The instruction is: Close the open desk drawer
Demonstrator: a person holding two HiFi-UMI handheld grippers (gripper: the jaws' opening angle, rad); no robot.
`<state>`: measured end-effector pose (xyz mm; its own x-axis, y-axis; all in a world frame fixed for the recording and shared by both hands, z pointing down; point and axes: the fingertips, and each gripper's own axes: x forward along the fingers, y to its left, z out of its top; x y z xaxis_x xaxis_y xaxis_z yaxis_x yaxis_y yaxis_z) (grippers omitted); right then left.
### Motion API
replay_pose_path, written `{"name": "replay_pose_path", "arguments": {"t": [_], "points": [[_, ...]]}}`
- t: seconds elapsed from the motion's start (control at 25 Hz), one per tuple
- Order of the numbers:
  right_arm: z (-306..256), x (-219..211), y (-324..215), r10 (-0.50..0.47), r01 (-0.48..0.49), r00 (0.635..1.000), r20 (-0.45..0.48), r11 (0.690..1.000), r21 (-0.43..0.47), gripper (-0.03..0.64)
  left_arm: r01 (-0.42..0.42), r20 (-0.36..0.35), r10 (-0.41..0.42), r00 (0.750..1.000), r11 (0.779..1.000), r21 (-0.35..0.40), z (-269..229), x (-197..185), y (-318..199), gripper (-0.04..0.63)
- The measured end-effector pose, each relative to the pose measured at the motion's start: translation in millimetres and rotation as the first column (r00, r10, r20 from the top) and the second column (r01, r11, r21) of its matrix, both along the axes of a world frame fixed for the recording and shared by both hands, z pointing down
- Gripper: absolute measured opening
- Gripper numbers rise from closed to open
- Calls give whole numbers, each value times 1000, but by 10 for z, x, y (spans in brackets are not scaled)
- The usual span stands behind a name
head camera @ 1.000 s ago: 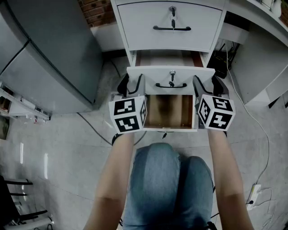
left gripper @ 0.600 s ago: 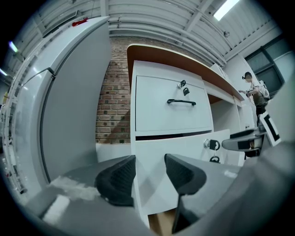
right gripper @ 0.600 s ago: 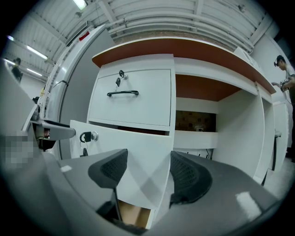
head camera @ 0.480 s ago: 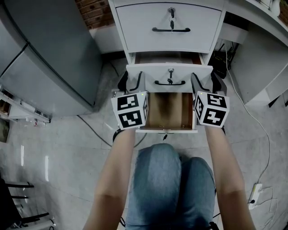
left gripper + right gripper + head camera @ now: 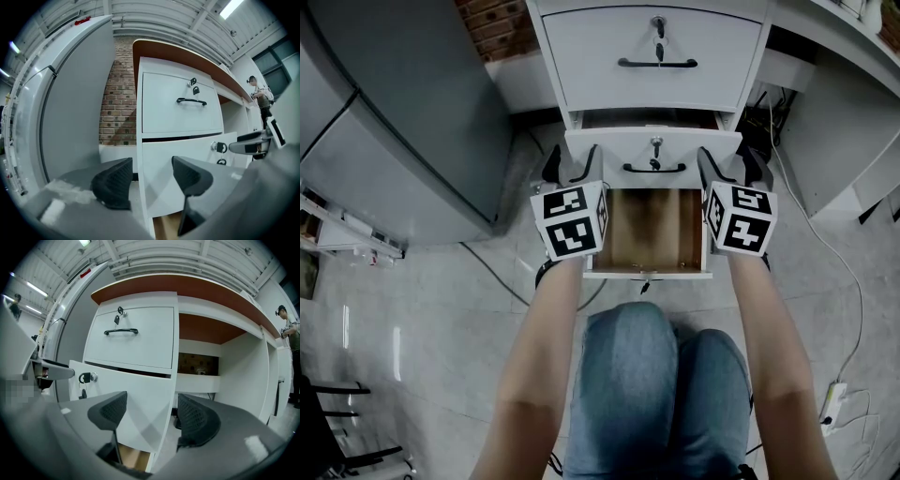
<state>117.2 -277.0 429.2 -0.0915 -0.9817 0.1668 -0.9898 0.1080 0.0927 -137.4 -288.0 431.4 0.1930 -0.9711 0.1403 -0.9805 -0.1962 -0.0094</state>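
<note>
The white desk pedestal has a shut top drawer. Its middle drawer sticks out a little, with a dark gap above its front. The bottom drawer stands wide open and shows a bare wooden floor. My left gripper straddles the middle front's left edge and my right gripper its right edge. Both pairs of jaws have just been opening. The panel edge lies between them, but the pads do not press on it.
A tall grey cabinet stands close on the left, in front of a brick wall. Cables and a power strip lie on the floor at right. My knees are just before the bottom drawer. The desk's knee space opens at right.
The middle drawer has slid further into the pedestal, and both grippers have gone forward with it. The wooden gap behind its front has narrowed. Both pairs of jaws stand wider.
</note>
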Motion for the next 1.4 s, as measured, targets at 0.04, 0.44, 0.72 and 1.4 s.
{"name": "replay_pose_path", "arguments": {"t": [0.04,0.44,0.72,1.4], "points": [[0,4,-17,3,-3,1000,-2,1000,-1,331,0,-1,0,1000,1000,-2,2,3,-19,268],[7,52,-136,23,-23,1000,18,1000,-8,370,-3,2,3,1000,1000,-10,0,11,-138,268],[9,58,-246,24,-24,1000,3,1000,-9,370,1,0,-1,1000,1000,-26,6,21,-242,268],[13,63,-457,34,-33,999,11,999,-31,370,-4,-53,-1,999,996,-87,186,28,-449,272]]}}
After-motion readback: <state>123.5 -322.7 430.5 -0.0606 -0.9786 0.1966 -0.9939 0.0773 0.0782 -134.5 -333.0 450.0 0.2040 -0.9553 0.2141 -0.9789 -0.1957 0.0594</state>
